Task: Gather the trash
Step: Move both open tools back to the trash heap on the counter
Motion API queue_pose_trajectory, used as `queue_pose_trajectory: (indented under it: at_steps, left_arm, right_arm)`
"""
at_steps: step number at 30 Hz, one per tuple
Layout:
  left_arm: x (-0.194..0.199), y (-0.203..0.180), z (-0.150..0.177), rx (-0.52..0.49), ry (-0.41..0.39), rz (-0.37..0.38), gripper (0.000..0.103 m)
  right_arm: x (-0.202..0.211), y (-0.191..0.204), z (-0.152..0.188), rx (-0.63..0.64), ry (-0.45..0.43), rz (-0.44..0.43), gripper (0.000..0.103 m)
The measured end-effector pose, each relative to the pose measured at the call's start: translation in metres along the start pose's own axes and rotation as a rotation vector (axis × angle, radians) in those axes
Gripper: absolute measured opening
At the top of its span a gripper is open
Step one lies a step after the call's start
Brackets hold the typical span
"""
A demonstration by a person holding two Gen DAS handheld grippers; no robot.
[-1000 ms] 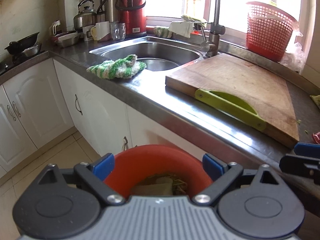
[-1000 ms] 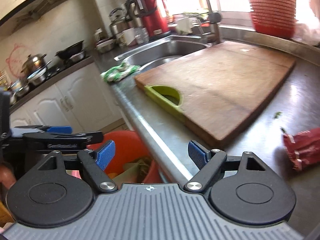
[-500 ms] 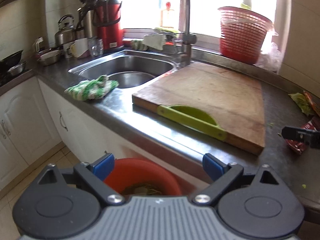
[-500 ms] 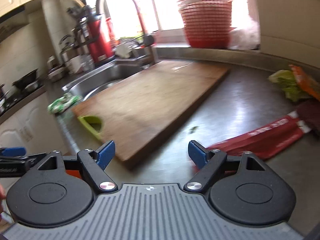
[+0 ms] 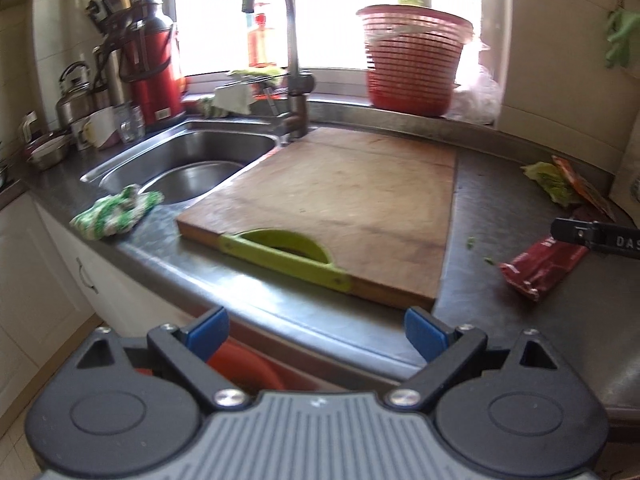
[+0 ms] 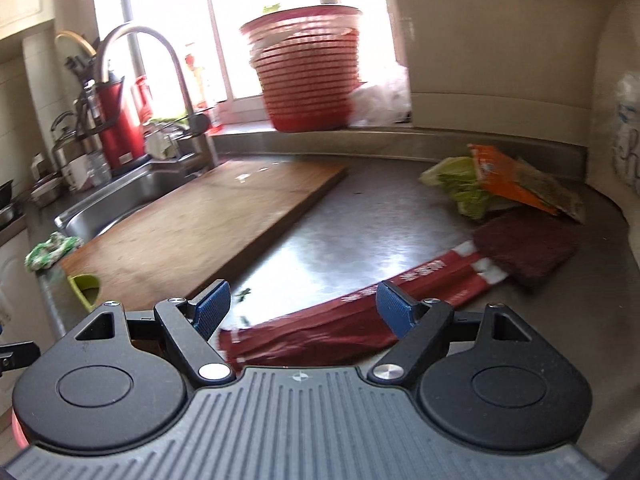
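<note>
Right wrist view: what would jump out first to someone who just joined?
The long red wrapper lying flat on the steel counter, right between the open right gripper's fingers. Behind it, at the counter's far right, sits a pile of leafy scraps and an orange packet. The big wooden cutting board fills the left.

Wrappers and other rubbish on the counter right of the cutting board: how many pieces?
4, besides tiny green scraps: a long red wrapper nearest the right gripper, a dark maroon piece at its far end, an orange packet behind, lying on a wilted green leaf. More may be hidden.
</note>
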State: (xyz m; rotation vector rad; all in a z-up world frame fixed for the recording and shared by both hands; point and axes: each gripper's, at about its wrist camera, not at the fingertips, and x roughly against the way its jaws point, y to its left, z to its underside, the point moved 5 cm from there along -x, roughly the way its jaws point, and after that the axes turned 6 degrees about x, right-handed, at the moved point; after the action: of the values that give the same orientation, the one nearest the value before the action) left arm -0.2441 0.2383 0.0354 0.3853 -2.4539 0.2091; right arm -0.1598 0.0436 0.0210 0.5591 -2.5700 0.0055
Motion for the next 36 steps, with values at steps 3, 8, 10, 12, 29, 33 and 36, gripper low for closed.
queue_pose_trajectory:
  at_steps: [3,8,10,12,29,33,36]
  left_arm:
    - [-0.001,-0.014,-0.002,-0.019,0.001,0.019,0.095]
    - [0.0,-0.038,-0.006,-0.049,-0.008,0.053,0.095]
    - [0.001,-0.046,-0.006,-0.062,-0.01,0.065,0.095]
    - [0.001,-0.055,-0.006,-0.077,-0.01,0.077,0.095]
    - [-0.003,-0.107,-0.013,-0.113,-0.001,0.144,0.095]
    - [-0.005,-0.112,-0.013,-0.108,0.01,0.14,0.095]
    - [-0.008,-0.114,-0.013,-0.1,0.02,0.133,0.095]
  right_arm:
    - [0.004,-0.013,0.002,-0.012,-0.004,0.025,0.1]
    - [0.007,-0.034,0.004,-0.034,-0.011,0.061,0.1]
    - [0.01,-0.045,0.004,-0.052,-0.017,0.074,0.101]
    - [0.014,-0.055,0.007,-0.072,-0.025,0.089,0.101]
    - [0.017,-0.155,-0.008,-0.074,-0.125,0.287,0.097]
    - [-0.006,-0.163,-0.019,-0.033,-0.116,0.289,0.086]
    - [-0.028,-0.163,-0.026,0.009,-0.09,0.32,0.078]
